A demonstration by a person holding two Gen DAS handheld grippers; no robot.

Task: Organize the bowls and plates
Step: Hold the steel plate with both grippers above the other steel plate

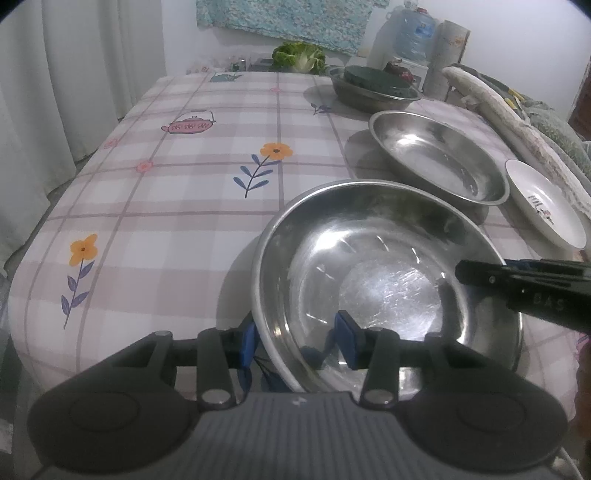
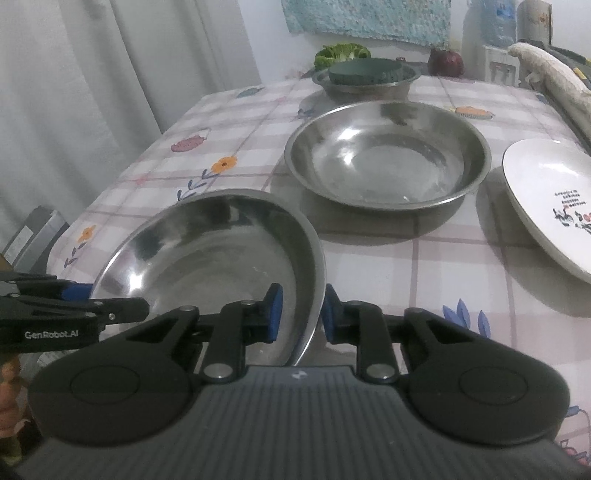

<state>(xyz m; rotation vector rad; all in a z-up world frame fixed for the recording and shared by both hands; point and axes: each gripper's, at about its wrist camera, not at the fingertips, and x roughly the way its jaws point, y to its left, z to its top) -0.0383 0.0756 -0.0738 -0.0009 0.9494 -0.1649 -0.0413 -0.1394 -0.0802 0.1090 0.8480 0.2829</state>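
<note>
A steel bowl sits at the near edge of the table, also in the right wrist view. My left gripper straddles its left rim, one blue pad inside and one outside, closed on the rim. My right gripper straddles its right rim the same way; it shows from the left wrist view as a black arm. A second, larger steel bowl stands behind it. A white plate with a printed design lies to the right.
A third steel bowl holding a dark green round thing stands at the back of the checked tablecloth. Green vegetables, a water jug and a rolled cloth lie beyond. Curtains hang at the left.
</note>
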